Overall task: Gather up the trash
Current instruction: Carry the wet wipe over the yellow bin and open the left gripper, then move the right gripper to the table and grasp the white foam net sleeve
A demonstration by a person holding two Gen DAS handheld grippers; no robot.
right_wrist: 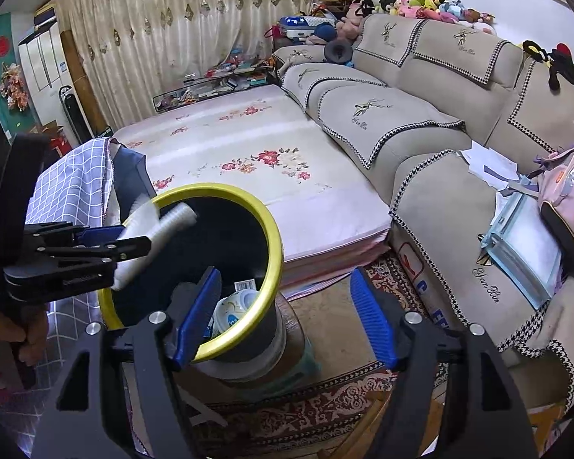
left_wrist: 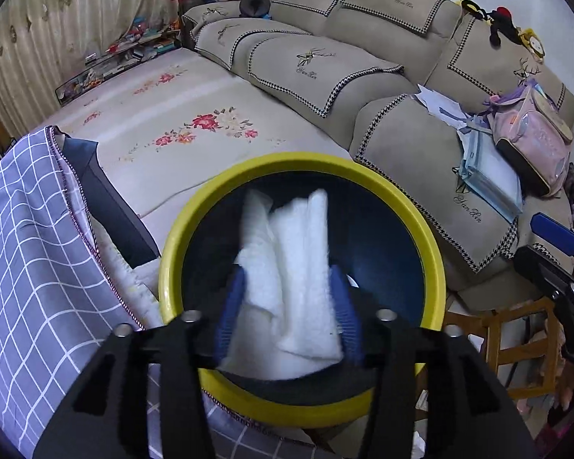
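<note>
A: Left wrist view. My left gripper (left_wrist: 287, 298) was closed on a wad of white tissue (left_wrist: 287, 267), held at frame centre directly over the yellow-rimmed bin (left_wrist: 432, 244).

B: Risk there?

A: I judged the tissue might cling to a blue pad on release, or drape over the near rim rather than drop inside.

B: Right wrist view?

A: My right gripper (right_wrist: 287, 317) stood wide open and empty, low centre, its left finger (right_wrist: 199, 317) overlapping the bin (right_wrist: 275, 267) rim in the picture; contact unclear. Tissue (right_wrist: 153, 229) hung at left, over the rim's upper left edge. Other trash already lay inside the bin. A nudge from that finger could tip it.
</note>
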